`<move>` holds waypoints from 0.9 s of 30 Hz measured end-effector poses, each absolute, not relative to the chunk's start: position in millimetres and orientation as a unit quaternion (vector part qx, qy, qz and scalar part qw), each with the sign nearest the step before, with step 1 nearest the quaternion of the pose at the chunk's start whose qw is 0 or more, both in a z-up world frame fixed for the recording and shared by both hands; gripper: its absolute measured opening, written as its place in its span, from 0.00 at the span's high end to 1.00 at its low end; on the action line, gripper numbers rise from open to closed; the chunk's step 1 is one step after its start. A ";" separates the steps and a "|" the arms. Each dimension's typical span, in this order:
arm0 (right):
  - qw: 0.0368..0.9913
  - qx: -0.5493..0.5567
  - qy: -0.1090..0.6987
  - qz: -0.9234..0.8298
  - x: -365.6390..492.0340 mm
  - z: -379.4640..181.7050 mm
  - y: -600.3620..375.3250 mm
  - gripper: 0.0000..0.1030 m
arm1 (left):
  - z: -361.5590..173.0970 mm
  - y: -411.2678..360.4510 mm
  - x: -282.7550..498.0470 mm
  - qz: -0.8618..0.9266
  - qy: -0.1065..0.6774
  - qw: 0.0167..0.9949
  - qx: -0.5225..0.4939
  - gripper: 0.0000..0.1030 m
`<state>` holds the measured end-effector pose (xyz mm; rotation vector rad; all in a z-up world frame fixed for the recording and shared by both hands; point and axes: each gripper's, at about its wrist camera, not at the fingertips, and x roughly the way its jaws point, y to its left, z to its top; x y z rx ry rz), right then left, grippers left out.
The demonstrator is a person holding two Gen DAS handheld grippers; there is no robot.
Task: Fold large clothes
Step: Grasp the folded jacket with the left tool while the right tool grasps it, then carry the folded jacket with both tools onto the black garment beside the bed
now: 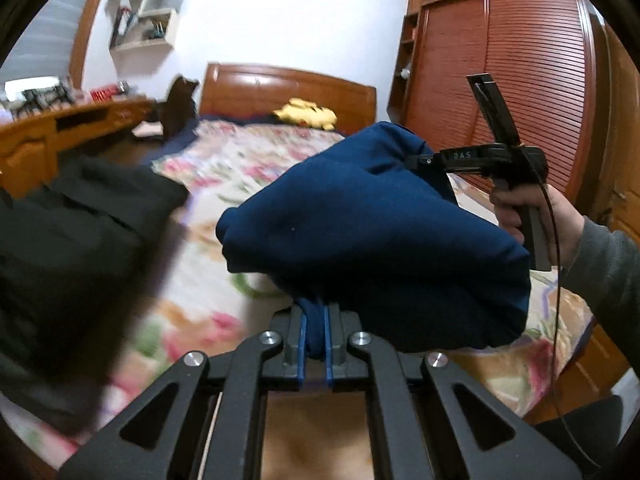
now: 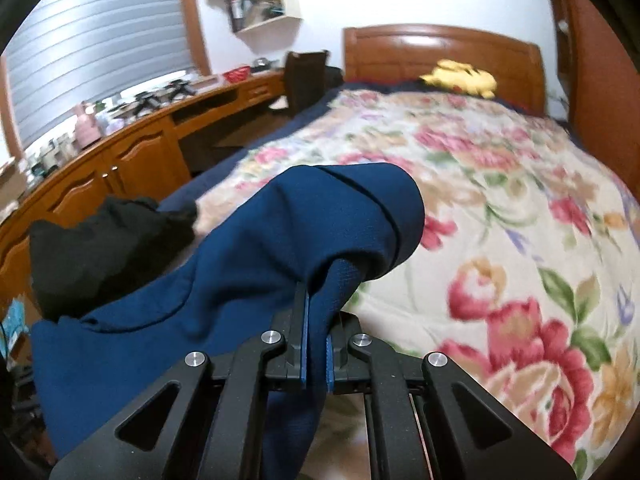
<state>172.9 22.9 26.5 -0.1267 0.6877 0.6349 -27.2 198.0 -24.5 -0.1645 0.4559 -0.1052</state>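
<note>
Nearest your left wrist camera, the left gripper (image 1: 315, 340) is clenched on a bunched fold of the dark blue knit garment (image 1: 372, 236); its blue pads (image 1: 303, 344) press the cloth from both sides. The garment hangs in the air above the bed's floral quilt (image 1: 224, 160), slung between your two grippers. In the same view the right gripper (image 1: 420, 160) grips the garment's far upper edge, and your right hand (image 1: 532, 216), in a grey sleeve (image 1: 608, 272), holds its handle, from which a thin black cable (image 1: 554, 280) hangs. In the right wrist view, the right gripper (image 2: 316, 344) is clamped on a fold of the same blue cloth (image 2: 248, 248), which drapes left and downward over the linkage. A black garment (image 2: 108, 248) lies in a heap at the left edge of the bed, near the wooden counter (image 2: 132, 152) that runs under the window. A yellow plush toy (image 2: 460, 78) rests by the wooden headboard (image 2: 440, 52). A louvred wooden wardrobe (image 1: 500, 92) stands to the right of the bed.
</note>
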 end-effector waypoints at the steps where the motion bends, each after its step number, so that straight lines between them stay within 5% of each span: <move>1: 0.891 -0.067 0.325 0.309 173.7 31.0 32.6 0.97 | -21.0 203.4 -30.2 -0.047 0.221 0.971 -0.076 0.98; 19: 0.885 -0.125 0.227 0.386 157.7 124.7 240.4 0.97 | 77.4 358.3 -66.2 0.135 0.159 0.978 0.010 0.98; 27: 0.863 -0.096 0.240 0.434 139.2 98.2 334.9 0.96 | 37.6 439.0 -79.3 0.247 0.216 0.944 0.009 0.98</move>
